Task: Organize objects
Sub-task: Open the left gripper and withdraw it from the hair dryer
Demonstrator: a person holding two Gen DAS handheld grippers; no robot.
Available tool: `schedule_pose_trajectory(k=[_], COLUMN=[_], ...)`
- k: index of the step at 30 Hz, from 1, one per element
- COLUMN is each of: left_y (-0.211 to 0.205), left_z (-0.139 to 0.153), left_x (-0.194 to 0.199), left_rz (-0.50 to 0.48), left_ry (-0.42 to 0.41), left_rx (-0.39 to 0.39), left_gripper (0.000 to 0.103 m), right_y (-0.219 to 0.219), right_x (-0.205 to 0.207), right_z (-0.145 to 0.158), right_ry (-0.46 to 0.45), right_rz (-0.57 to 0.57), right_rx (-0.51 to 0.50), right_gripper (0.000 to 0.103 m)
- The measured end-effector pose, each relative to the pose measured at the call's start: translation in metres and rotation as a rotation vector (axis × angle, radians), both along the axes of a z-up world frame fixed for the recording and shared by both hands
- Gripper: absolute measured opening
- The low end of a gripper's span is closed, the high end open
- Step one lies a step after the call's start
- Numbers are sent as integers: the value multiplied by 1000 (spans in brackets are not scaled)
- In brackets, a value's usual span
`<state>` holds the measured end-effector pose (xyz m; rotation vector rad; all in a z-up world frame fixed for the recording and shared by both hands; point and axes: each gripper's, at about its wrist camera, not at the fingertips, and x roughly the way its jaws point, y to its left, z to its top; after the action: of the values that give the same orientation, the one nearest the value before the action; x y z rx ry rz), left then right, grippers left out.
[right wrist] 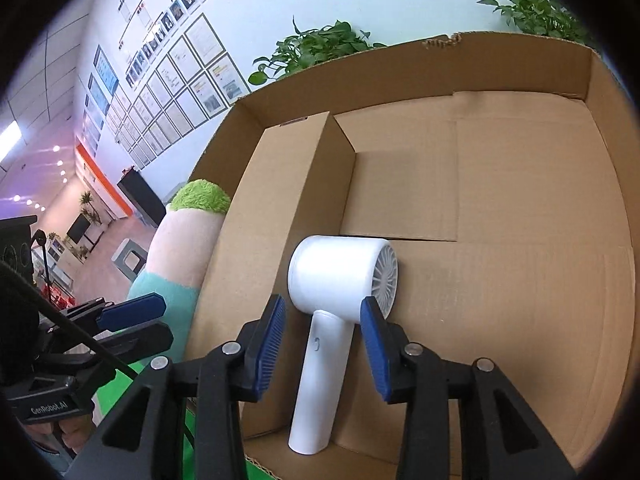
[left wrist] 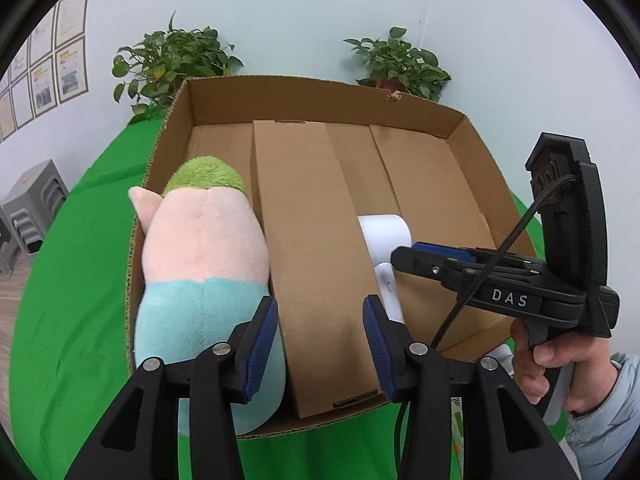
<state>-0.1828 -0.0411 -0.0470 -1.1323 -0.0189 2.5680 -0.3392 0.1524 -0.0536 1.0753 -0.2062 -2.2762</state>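
Right, cardboard box [left wrist: 472,168] sits on the green cloth [left wrist: 72,280], filling mid-frame in both views. A tall cardboard divider [left wrist: 316,264] runs front to back through it and splits it in two compartments.

Plush toy [left wrist: 200,256], with its pink body, teal lower part and green fuzzy top, lies in the left compartment, lower left of the left wrist frame, pressed against the divider and the box's left wall. In the right wrist view it shows at left of centre [right wrist: 180,256], beyond the divider.

White handheld fan [right wrist: 340,284] lies in the right compartment, head toward the upper part of the frame, handle toward the camera, vent grille facing right. Head touches the divider's base.

Right gripper [right wrist: 322,344]: jaws wide apart, straddling the fan handle, blue pads [right wrist: 269,344] clear of it on both sides, so no grip. In the left wrist view the same gripper [left wrist: 436,252] enters from the right, its tip over the fan [left wrist: 384,236], with the person's right hand [left wrist: 560,368] on the grip at lower right.

Left gripper [left wrist: 320,356]: jaws wide, nothing between them, held over the near box edge with the divider in the gap. Left pad is right beside the plush; cannot tell if it touches.

Two potted plants [left wrist: 176,64] stand behind the box against the wall.
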Motion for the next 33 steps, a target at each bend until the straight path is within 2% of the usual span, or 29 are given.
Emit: schedule_pose_trajectory(k=[2, 4, 6, 7, 8, 9, 10, 13, 20, 23, 33], left_y=[1, 1, 2, 2, 4, 5, 7, 14, 31, 41, 50], left_z=[4, 9, 18, 22, 27, 33, 38, 49, 59, 61, 59], left_x=[4, 10, 20, 24, 29, 35, 41, 54, 84, 94, 112], left_rz=[18, 49, 88, 103, 125, 145, 157, 176, 174, 178, 209], left_ry=[25, 63, 133, 157, 187, 220, 252, 304, 328, 321, 303], left_rx=[-13, -26, -37, -44, -55, -65, -73, -96, -102, -126, -129], left_gripper=[53, 64, 76, 87, 95, 98, 102, 102, 102, 102, 102], right_y=[4, 11, 15, 19, 20, 22, 24, 33, 52, 50, 44], right_x=[4, 18, 31, 43, 51, 60, 70, 100, 147, 152, 164], right_z=[1, 8, 14, 21, 25, 28, 31, 43, 59, 57, 54], right_ry=[5, 57, 94, 137, 167, 194, 218, 286, 345, 342, 365], right_rz=[-5, -46, -89, -126, -143, -154, -164, -210, -305, -303, -270], right_rx=[28, 63, 75, 87, 96, 107, 115, 117, 113, 126, 133], right_gripper=[38, 39, 67, 90, 93, 95, 103, 103, 103, 103, 103])
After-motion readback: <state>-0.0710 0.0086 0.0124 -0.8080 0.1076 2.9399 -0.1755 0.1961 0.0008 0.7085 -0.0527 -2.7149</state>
